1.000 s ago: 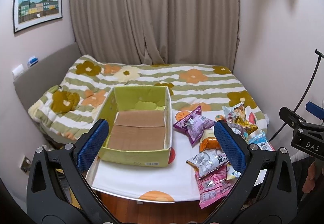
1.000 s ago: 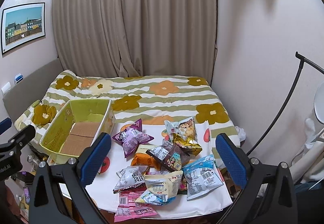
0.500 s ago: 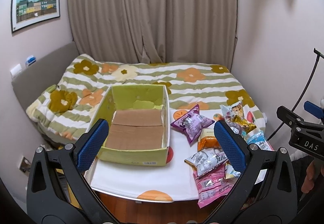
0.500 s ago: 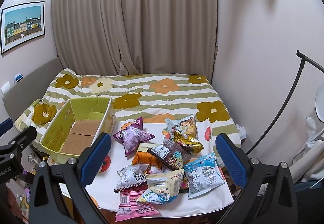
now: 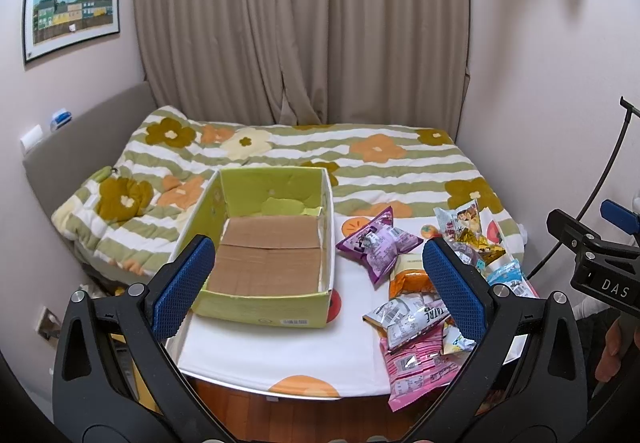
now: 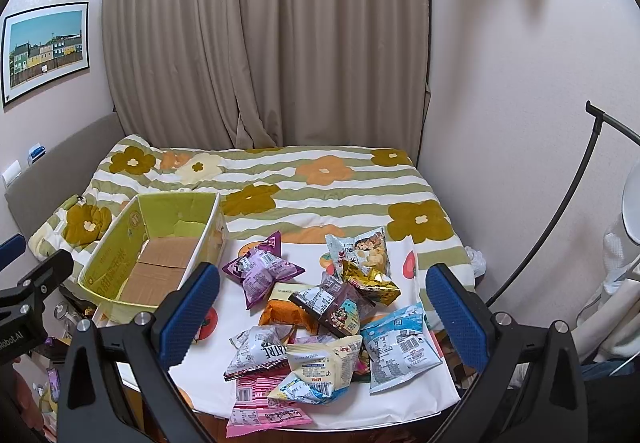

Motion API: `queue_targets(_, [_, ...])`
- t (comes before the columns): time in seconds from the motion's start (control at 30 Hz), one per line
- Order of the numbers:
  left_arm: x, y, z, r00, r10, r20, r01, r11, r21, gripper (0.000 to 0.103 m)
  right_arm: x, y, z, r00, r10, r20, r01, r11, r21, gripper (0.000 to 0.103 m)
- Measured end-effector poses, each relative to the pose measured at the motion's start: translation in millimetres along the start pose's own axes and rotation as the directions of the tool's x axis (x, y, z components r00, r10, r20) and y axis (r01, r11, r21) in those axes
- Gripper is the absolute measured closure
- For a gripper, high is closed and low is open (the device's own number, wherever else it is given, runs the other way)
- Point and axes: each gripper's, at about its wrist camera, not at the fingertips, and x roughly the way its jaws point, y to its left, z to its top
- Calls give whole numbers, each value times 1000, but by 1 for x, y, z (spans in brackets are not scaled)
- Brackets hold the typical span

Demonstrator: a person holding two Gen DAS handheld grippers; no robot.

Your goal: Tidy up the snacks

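A green cardboard box (image 5: 260, 307) (image 6: 104, 275) with a bare brown floor stands empty on the left of a white table (image 5: 280, 347). To its right lies a heap of snack bags: a purple bag (image 5: 376, 243) (image 6: 260, 271), an orange one (image 6: 284, 313), a silver one (image 5: 408, 317) (image 6: 256, 353), a pink one (image 5: 416, 367), a light blue one (image 6: 400, 347) and a gold one (image 6: 372, 283). My left gripper (image 5: 316, 287) hangs open above the table's near edge, in front of the box. My right gripper (image 6: 316, 319) is open above the heap. Neither holds anything.
Behind the table is a bed with a green striped flower quilt (image 5: 320, 155). Beige curtains (image 6: 264, 43) cover the back wall, and a framed picture (image 5: 72, 9) hangs on the left. A black curved stand (image 6: 560, 211) rises at the right. Wooden floor (image 5: 280, 415) shows below the table.
Both views have shifted slightly; the table and box sit a little lower and closer in frame. Nothing was picked up, and the snacks lie as before.
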Motion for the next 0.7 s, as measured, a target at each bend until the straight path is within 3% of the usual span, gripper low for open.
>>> queue_targets(0.7, [0, -1, 0, 1000, 0, -1, 0, 1000, -2, 0, -2, -1, 2, 1000, 3, 1, -3, 1000, -4, 0])
